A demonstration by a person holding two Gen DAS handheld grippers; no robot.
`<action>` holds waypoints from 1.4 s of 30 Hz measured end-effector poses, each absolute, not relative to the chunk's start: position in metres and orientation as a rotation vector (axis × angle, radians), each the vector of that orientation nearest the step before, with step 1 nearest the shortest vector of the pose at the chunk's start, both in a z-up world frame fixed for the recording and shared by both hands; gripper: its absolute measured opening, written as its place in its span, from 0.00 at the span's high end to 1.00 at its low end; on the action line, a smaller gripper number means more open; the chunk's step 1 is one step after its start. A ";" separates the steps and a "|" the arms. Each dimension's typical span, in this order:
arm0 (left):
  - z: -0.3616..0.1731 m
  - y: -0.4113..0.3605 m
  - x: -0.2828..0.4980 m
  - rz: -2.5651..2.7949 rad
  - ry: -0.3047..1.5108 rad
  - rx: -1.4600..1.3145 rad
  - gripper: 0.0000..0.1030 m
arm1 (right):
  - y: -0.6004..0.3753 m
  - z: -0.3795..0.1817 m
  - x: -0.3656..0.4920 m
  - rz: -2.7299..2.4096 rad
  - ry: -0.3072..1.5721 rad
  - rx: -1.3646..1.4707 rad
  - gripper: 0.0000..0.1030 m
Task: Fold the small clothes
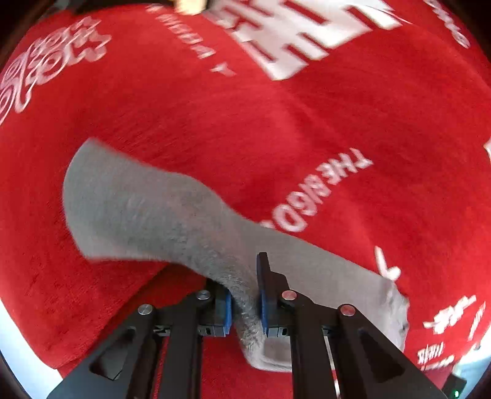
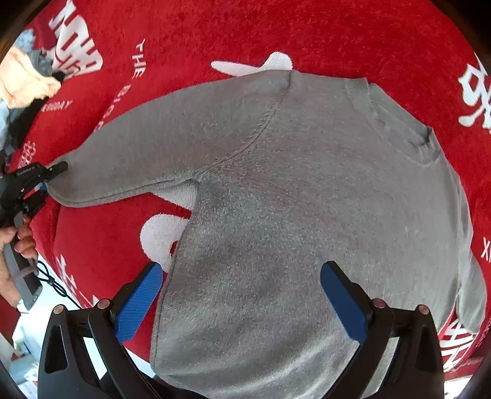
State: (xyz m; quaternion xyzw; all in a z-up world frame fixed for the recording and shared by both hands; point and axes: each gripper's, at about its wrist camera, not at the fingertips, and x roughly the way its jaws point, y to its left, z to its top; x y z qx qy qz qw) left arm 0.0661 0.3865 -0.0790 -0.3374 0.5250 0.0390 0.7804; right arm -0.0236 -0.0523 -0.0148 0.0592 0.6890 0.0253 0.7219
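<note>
**Pinching the sleeve end for the first fold**

Gripping the sleeve (image 1: 147, 211) near its cuff, my left gripper (image 1: 245, 304) has its blue pads closed tight on a bunched ridge of grey knit; the cloth rises between the jaws and runs out ahead and to the left of them. I judge the hold sits there so the sleeve can be carried across the body in one sweep, without dragging the rest along.

The sweater (image 2: 307, 199) lies flat on the red blanket (image 2: 307, 27), chest up, collar on the far side from my right gripper (image 2: 242, 294). That one hangs above the lower body with jaws wide and nothing between the pads; the side seam runs just inside the left pad. I take it as waiting to pin the body down while the sleeve comes over, though that is only my reading.

From the right wrist view the left gripper (image 2: 46, 181) shows at the far left, at the sleeve's tip, a hand (image 2: 15, 242) behind it.

Edges: the blanket ends close behind both grippers, with pale surface beyond, so there is little room to pull back. Ahead of the jaws the blanket is open. A heap of other clothes (image 2: 21, 83) sits at the far left corner, well apart from the sleeve.
</note>
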 end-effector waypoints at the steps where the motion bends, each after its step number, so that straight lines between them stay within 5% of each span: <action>1: -0.070 0.379 0.067 0.049 1.124 -0.722 0.86 | -0.056 -0.013 -0.026 0.052 1.517 0.145 0.00; 15: 0.044 0.135 0.082 -0.499 1.003 -0.562 0.86 | -0.172 0.008 -0.068 -0.035 1.433 0.319 0.00; 25: -0.017 -0.097 0.037 -0.699 1.184 -0.231 0.86 | -0.309 0.001 -0.130 -0.231 1.412 0.441 0.00; 31: -0.029 -0.105 0.017 -0.598 1.237 -0.058 0.85 | -0.348 -0.023 -0.155 -0.279 1.440 0.575 0.00; 32: -0.024 -0.091 0.015 -0.579 1.229 -0.057 0.78 | -0.350 -0.025 -0.155 -0.271 1.432 0.609 0.00; 33: -0.018 -0.084 0.016 -0.559 1.222 -0.055 0.53 | -0.353 -0.025 -0.153 -0.255 1.418 0.647 0.00; 35: -0.005 -0.049 0.020 -0.449 1.186 -0.049 0.18 | -0.357 -0.026 -0.141 -0.194 1.363 0.752 0.00; 42: -0.006 0.070 0.025 -0.101 1.177 0.030 0.18 | -0.326 -0.061 -0.061 -0.004 1.201 1.044 0.02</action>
